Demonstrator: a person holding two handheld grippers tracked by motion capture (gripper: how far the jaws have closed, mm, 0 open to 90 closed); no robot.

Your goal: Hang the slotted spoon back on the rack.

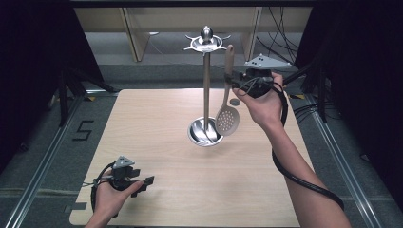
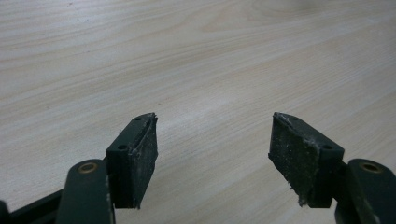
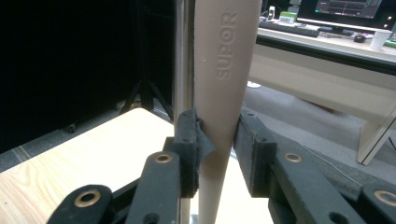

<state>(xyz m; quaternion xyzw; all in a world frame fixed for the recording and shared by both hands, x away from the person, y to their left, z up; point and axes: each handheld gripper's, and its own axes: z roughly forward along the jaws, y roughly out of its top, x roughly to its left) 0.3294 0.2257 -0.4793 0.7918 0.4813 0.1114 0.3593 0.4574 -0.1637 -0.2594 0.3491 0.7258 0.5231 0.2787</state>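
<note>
My right gripper [image 3: 218,144] has its fingers clamped on the skimmer [image 1: 228,114] handle, hiding the stand [image 1: 206,85] pole behind it. My left gripper [image 2: 212,149] rests near the surface [image 1: 157,142]'s near-left corner, fingers wide apart and empty.

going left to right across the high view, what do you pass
left gripper low on the table → the metal stand with its round base → slotted spoon hanging beside the pole → right gripper clamped on the spoon's handle → the person's right hand

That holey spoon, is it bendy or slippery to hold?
The slotted spoon probably stays stiff: it hangs straight from the right gripper. Its smooth handle may slip. Its wide head could swing and bump the utensil stand.
</note>
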